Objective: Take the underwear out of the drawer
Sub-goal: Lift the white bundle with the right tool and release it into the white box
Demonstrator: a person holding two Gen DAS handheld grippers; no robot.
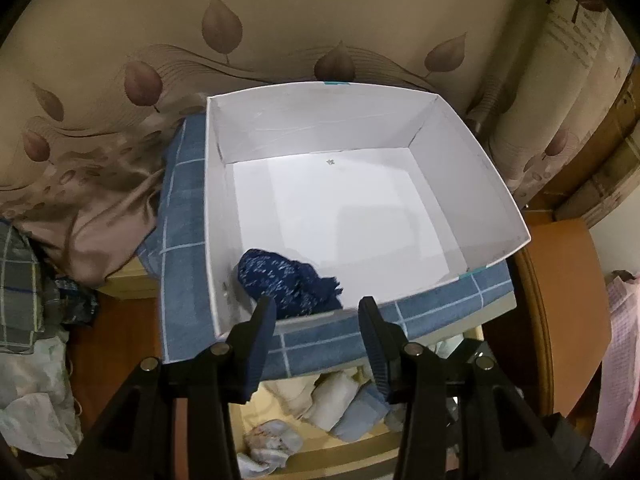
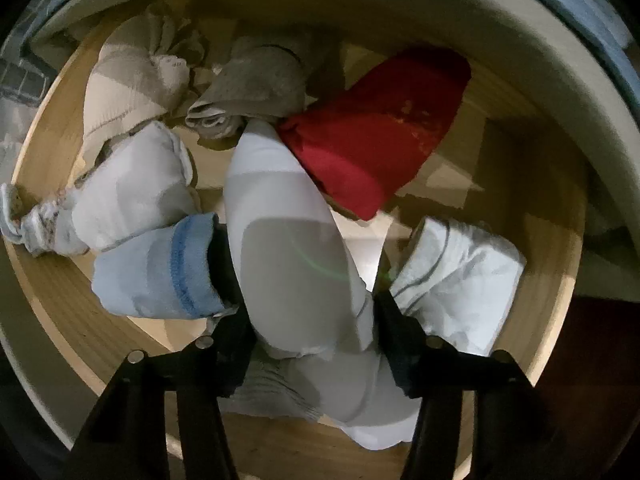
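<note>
In the right wrist view my right gripper (image 2: 302,280) is down inside the wooden drawer (image 2: 60,300), its fingers set around a rolled white underwear (image 2: 288,248); I cannot tell whether they press it. Around it lie a light blue roll (image 2: 152,272), a red roll (image 2: 380,128), a white roll (image 2: 460,280) and beige rolls (image 2: 136,76). In the left wrist view my left gripper (image 1: 318,312) is open and empty at the near rim of a white box (image 1: 480,184). A dark blue underwear (image 1: 288,280) lies in the box's near left corner.
The white box stands on a blue checked cloth (image 1: 184,200) above the open drawer (image 1: 320,440), where rolled underwear shows below. A leaf-patterned curtain (image 1: 120,40) hangs behind. Clothes are piled at the left (image 1: 32,280). A wooden surface (image 1: 560,280) is at the right.
</note>
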